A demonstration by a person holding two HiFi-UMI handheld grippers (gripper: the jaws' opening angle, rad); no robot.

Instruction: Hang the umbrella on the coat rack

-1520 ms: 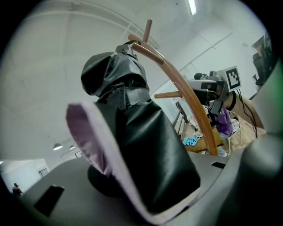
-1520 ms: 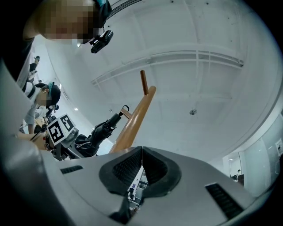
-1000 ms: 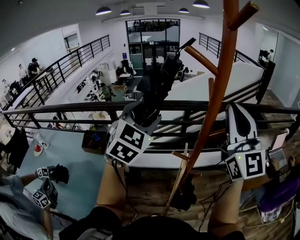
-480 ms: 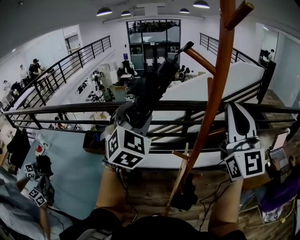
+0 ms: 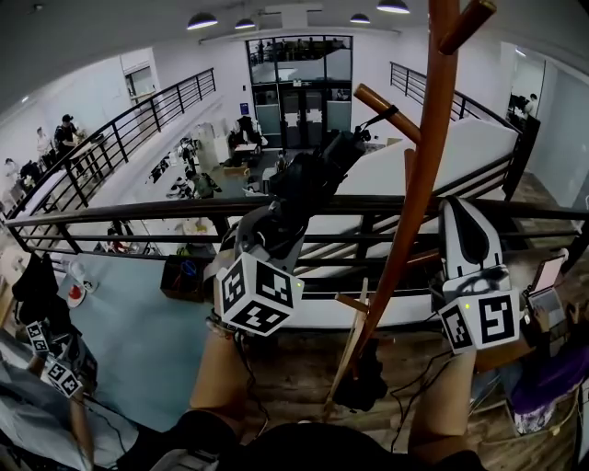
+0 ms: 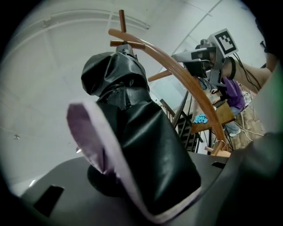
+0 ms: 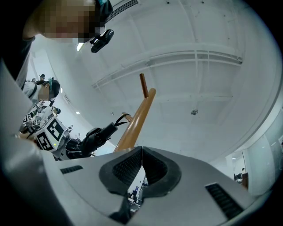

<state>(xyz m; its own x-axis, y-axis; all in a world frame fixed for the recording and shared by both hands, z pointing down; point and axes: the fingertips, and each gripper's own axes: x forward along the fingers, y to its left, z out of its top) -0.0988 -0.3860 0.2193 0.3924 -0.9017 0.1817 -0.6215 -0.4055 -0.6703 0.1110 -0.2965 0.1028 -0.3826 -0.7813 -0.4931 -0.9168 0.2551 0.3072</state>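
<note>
The left gripper is closed tight on the folded black umbrella. It holds the thick end, so the thin end can reach out far. The umbrella points up and to the right. The little loop at its far end is just beside a brown peg of the coat rack. I cannot tell if the loop touches the peg. The umbrella is not hanging yet, and I think the loop must go over the tip of the peg next. The peg slants up, so a loop put on it should not slide off. The right gripper is just to the right of the rack's pole and points up. Its jaws are pressed together with nothing in them. It seems to wait there, out of the way. The rack stands on a wood floor, near a black railing. Past the railing is a big bright hall with desks and people far below, and round lamps shine on the ceiling.
</note>
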